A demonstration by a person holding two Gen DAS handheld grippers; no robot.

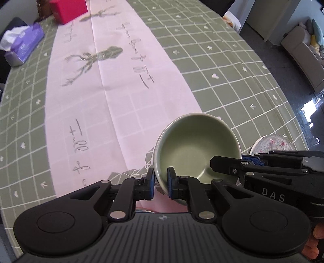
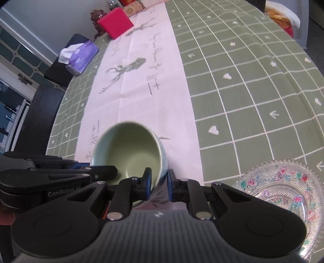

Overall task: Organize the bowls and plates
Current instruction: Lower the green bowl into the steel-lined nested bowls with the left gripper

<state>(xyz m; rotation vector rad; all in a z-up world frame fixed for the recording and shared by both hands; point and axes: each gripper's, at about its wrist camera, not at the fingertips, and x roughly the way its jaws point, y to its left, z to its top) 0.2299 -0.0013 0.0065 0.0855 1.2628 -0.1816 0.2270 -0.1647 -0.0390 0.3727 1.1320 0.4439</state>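
Observation:
A pale green ceramic bowl (image 1: 194, 147) is held between both grippers above the table, tilted. My left gripper (image 1: 161, 183) is shut on its left rim, one pad inside and one outside. My right gripper (image 2: 159, 183) is shut on its right rim; the bowl also shows in the right wrist view (image 2: 131, 151). Each gripper shows in the other's view, the right one (image 1: 228, 168) and the left one (image 2: 101, 171). A patterned glass plate (image 2: 283, 192) lies on the table at the right, and its edge shows in the left wrist view (image 1: 269, 144).
The table has a green checked cloth (image 1: 212, 66) with a pale pink runner (image 1: 113, 81) down its middle. A purple tissue pack (image 1: 22, 46) and a red box (image 1: 68, 9) stand at the far left end. A dark chair (image 2: 40, 117) stands left of the table.

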